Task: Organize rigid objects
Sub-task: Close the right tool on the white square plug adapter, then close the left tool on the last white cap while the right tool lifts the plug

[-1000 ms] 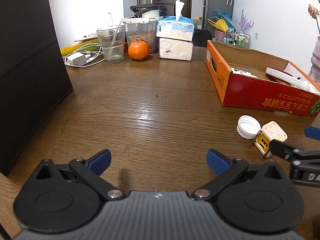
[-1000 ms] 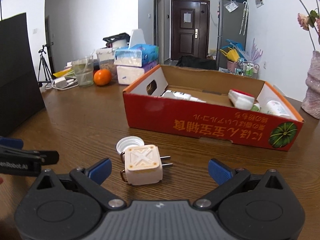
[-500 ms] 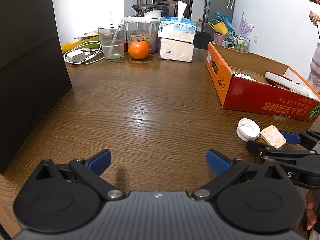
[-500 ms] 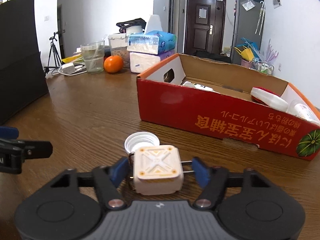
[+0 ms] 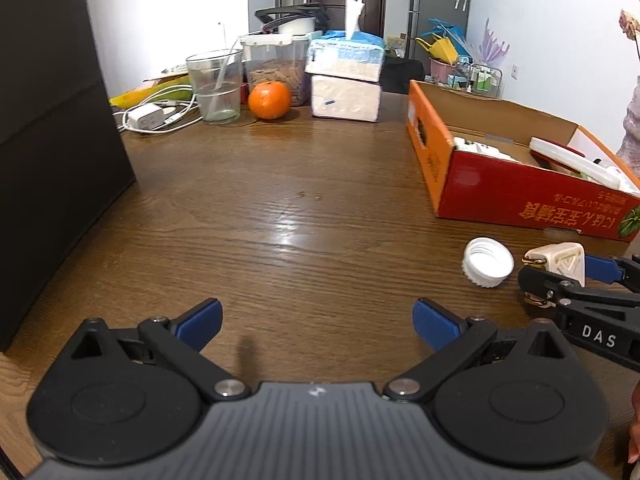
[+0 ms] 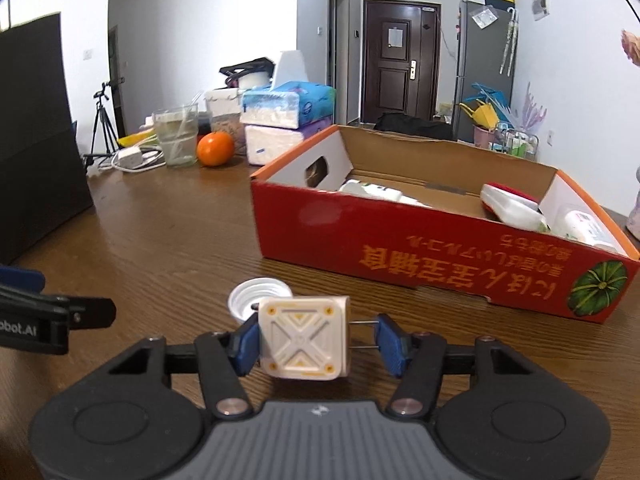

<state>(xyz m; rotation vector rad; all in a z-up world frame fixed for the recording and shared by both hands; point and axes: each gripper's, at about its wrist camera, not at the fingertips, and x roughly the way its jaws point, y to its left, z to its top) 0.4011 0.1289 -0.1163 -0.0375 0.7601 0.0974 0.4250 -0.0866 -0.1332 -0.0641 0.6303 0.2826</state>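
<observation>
closing on the charger cube (image 6: 305, 338): right gripper (image 6: 316, 344) had its jaws spread wide with the cube loose on the table (image 6: 160, 240) a second ago; now they're narrowing around it. left blue pad (image 6: 245, 343) looks pressed against the cube's left face, right pad is up against the tips of the two plug prongs (image 6: 362, 334), not the body. so the pinch runs along the prong axis, not across flat faces. cube sits at the near edge of the table, just this side of the white bottle cap (image 6: 256, 296), touching or nearly touching it; can't tell which.

left gripper (image 5: 316, 318) hasn't moved, fingers spread, nothing between them, hovering over bare wood left of the cap.

red cardboard box (image 6: 440, 256) is to the far right, already holding a few white items. cap not yet picked.

meaning: grasp is basically made, next is lift and carry to the box. risk in my view: prongs are a thin contact, cube could pivot or slip on lift. cap probably gets nudged too.
</observation>
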